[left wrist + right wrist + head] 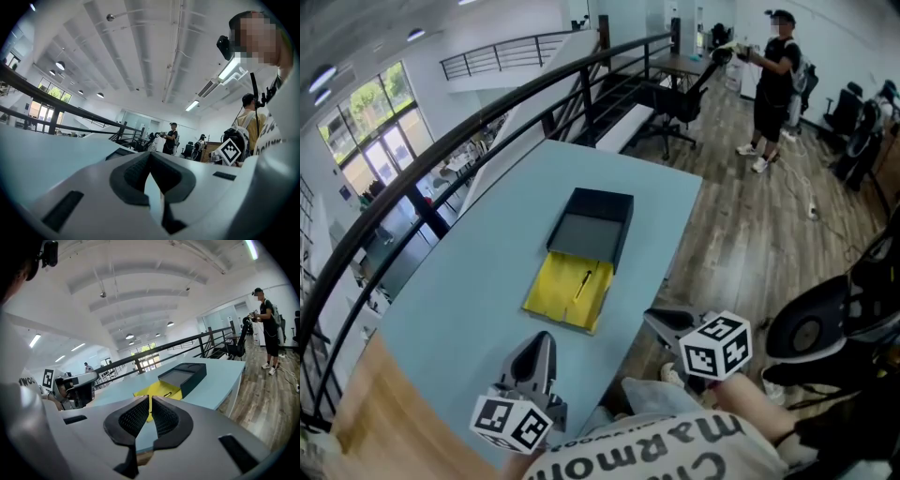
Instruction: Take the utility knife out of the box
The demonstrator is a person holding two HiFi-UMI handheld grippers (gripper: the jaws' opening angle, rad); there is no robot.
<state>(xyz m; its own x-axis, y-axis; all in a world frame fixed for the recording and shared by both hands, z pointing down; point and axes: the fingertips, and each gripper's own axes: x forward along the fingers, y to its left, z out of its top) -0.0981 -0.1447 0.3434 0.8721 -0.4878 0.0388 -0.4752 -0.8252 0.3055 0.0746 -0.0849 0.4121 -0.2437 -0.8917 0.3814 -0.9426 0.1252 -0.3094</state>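
Observation:
A black box [592, 225] lies in the middle of the light blue table [469, 281], with its yellow tray [567, 291] slid out toward me. On that tray rests the slim yellow utility knife [582, 284]. My left gripper [541, 337] hovers over the table's near edge, short of the tray, shut with nothing in it. My right gripper [651, 315] sits just off the table's right edge, also shut and empty. The right gripper view looks past the right gripper [150, 397] to the tray [157, 391], knife [167, 394] and box [185, 373]. In the left gripper view the left gripper [150, 154] points level over the table.
A dark railing [441, 159] runs along the table's left side and far end. The wooden floor [750, 234] lies to the right, with a black office chair [680, 103] and a standing person [773, 84] far off. A dark chair base [825, 328] is near my right gripper.

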